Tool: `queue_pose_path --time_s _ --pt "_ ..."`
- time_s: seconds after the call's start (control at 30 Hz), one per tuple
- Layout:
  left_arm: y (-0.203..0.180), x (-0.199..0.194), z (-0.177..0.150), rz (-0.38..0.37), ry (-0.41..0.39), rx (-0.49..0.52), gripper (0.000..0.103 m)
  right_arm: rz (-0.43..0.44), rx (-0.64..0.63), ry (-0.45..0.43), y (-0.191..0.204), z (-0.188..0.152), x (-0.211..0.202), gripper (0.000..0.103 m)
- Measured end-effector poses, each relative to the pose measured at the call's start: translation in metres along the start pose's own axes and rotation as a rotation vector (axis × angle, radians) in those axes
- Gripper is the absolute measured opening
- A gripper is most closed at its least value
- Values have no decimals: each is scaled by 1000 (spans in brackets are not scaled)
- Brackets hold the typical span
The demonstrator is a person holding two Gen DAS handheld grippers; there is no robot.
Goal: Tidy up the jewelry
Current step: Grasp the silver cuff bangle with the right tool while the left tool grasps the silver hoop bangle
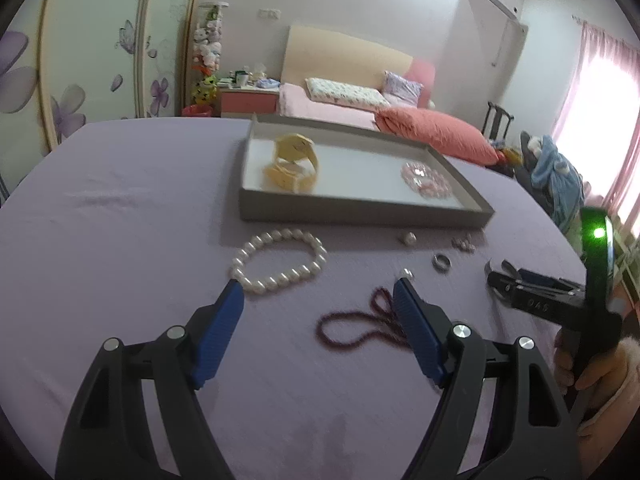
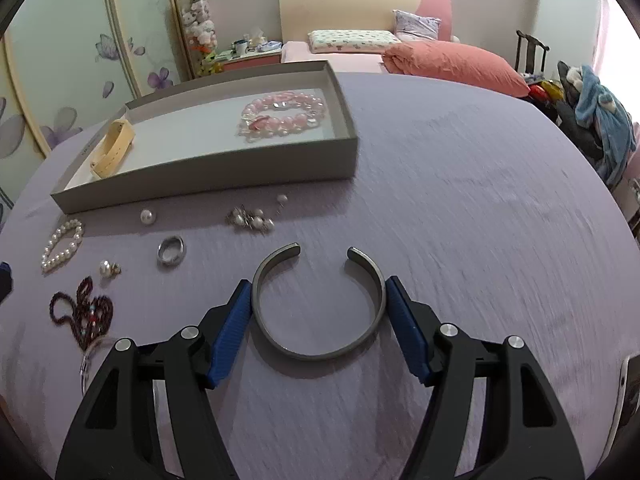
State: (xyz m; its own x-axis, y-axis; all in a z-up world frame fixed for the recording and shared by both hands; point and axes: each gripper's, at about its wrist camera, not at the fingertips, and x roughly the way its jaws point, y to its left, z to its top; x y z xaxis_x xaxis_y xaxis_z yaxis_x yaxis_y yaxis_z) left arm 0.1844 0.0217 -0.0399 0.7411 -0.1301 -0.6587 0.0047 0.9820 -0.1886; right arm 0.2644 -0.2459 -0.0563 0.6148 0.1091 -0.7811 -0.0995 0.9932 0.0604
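Observation:
A grey metal cuff bangle (image 2: 316, 354) lies on the purple cloth between the blue pads of my right gripper (image 2: 319, 286), which touch its two sides. My left gripper (image 1: 319, 288) is open above the cloth with nothing between its fingers. Its left fingertip is just short of a white pearl bracelet (image 1: 280, 260), and its right finger overlaps a dark red bead necklace (image 1: 360, 320). The grey tray (image 1: 360, 210) beyond holds a cream watch (image 1: 294, 164) and pink bead bracelets (image 1: 426, 178).
Loose on the cloth in front of the tray (image 2: 208, 178) are a silver ring (image 2: 171, 251), a cluster of pearl earrings (image 2: 250, 218), a single pearl (image 2: 147, 216) and a pearl stud (image 2: 108, 268). A person's hand (image 1: 592, 372) holds the right gripper (image 1: 508, 276). A bed stands behind.

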Motion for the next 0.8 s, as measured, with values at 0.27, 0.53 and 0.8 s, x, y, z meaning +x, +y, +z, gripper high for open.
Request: queue_pose_path --time_s 0.27,0.53,0.8 --pt "-42 7 -24 -58 87 64 75 18 59 -13 -19 -18 -18 67" --pt "-97 24 -48 -57 155 140 75 48 86 -16 -26 -24 -26 67" --pt "-127 44 -48 17 185 168 76 68 105 -32 -33 -27 -32 67"
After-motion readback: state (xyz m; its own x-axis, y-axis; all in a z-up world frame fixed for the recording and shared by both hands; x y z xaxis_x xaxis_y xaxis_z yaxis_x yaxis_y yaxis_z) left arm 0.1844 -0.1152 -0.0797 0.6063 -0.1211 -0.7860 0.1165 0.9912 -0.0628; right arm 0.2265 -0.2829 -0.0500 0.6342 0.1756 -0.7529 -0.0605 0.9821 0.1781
